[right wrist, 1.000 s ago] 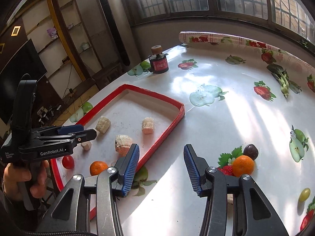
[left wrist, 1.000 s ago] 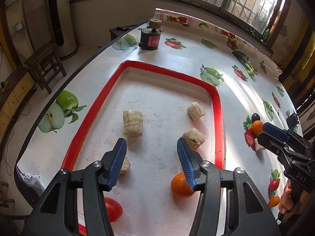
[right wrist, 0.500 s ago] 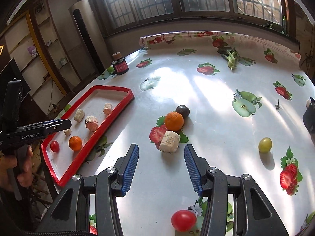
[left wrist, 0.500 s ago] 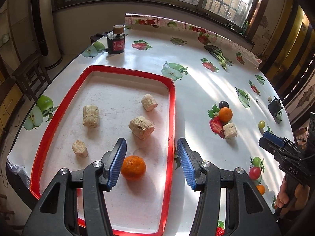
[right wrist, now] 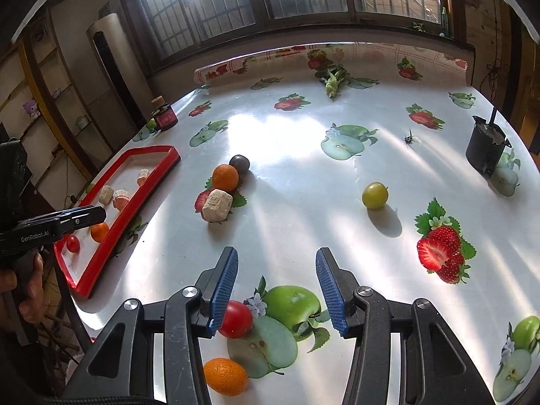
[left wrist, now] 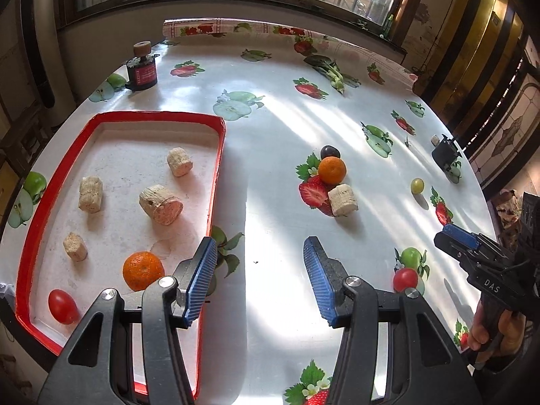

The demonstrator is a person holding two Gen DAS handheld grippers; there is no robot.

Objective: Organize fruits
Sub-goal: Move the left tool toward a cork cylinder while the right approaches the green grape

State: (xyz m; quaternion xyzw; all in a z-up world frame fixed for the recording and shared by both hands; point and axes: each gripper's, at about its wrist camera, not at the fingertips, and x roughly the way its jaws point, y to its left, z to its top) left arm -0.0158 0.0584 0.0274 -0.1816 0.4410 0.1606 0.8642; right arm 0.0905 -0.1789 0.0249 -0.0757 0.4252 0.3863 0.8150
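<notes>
- Left gripper (left wrist: 260, 280) swung off the red tray (left wrist: 221, 155) onto bare table, jaws apart, empty
- Right gripper (right wrist: 275, 290) now over loose red tomato (right wrist: 235, 319), jaws apart, not gripping
- Pickup next, probably

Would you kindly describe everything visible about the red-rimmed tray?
The tray is a shallow rectangle with a bright red raised rim and a pale, speckled floor. It lies flat at the table's left edge. Inside are four beige cork-like pieces, an orange and a red tomato. Neither gripper touches it.
</notes>
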